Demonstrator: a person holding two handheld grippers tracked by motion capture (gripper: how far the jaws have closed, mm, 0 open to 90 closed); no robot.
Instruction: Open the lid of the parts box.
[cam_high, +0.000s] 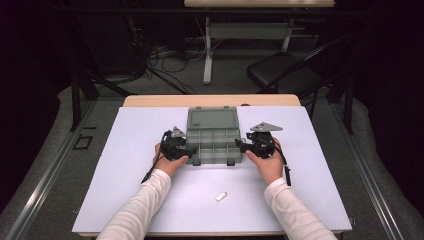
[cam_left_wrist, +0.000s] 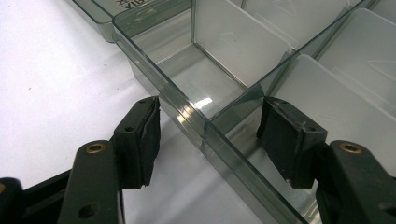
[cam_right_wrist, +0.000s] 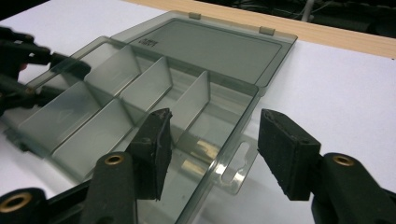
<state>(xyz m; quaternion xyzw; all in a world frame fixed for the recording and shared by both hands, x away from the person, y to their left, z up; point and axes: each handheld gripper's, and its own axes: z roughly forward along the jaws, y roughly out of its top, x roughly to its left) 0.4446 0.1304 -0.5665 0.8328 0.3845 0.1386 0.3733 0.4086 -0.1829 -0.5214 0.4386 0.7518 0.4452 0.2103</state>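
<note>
The clear plastic box (cam_high: 214, 145) sat open mid-bench with both grippers, left (cam_left_wrist: 208, 135) and right (cam_right_wrist: 212, 149), fingers wide, straddling its side walls, so I figured an uneven squeeze could've skidded or tipped that light thing.

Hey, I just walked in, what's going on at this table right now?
A person is working at a clear plastic organizer box that lies open on a white-covered table, its lid folded back flat. The left gripper straddles the box's left wall and the right gripper straddles its right edge, both open with no pad touching it. The compartments look empty. A small white piece lies apart on the table, nearer the person.
</note>
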